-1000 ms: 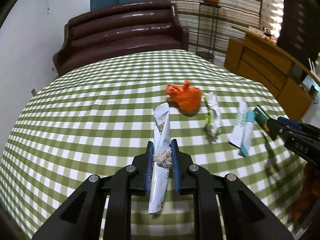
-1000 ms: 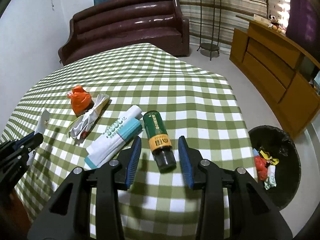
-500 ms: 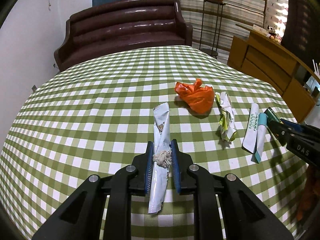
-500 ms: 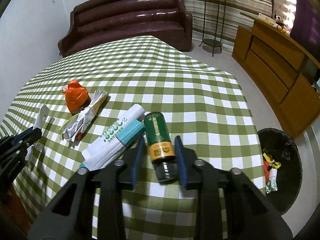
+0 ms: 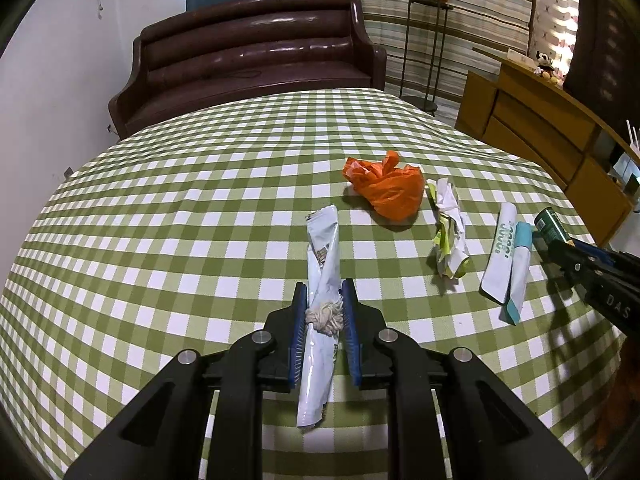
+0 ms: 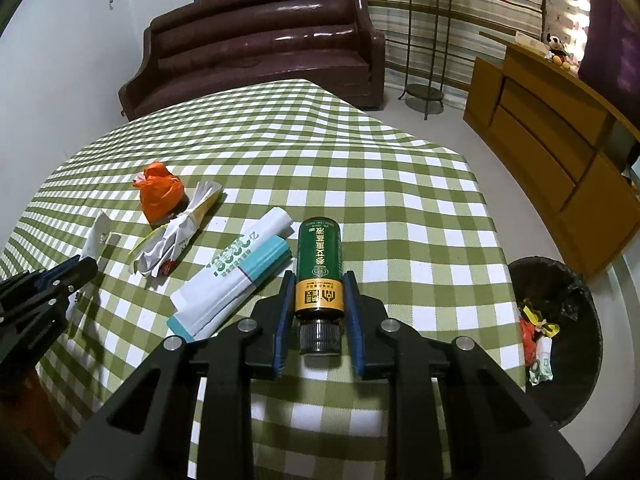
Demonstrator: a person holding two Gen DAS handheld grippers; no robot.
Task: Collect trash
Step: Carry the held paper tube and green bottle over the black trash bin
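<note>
My left gripper (image 5: pixel 325 298) is shut on a long white wrapper (image 5: pixel 322 264) tied with a string knot, held over the green checked table (image 5: pixel 180 208). My right gripper (image 6: pixel 318 284) is shut on a green bottle (image 6: pixel 319 260) with a gold label and black cap. On the table lie an orange bag (image 5: pixel 386 188), a crumpled white-and-yellow wrapper (image 5: pixel 450 236) and a white-and-teal packet (image 5: pixel 508 256). They also show in the right wrist view: the orange bag (image 6: pixel 160 196), the crumpled wrapper (image 6: pixel 176 236), the packet (image 6: pixel 232 272).
A black trash bin (image 6: pixel 560 328) with some trash inside stands on the floor right of the table. A brown sofa (image 5: pixel 248 56) is behind the table. A wooden cabinet (image 5: pixel 552 132) and a plant stand (image 5: pixel 424 40) are at the right.
My right gripper has closed on the green bottle; a second ago its jaws stood wide on either side. The left gripper keeps the wrapper and has drifted slightly.
</note>
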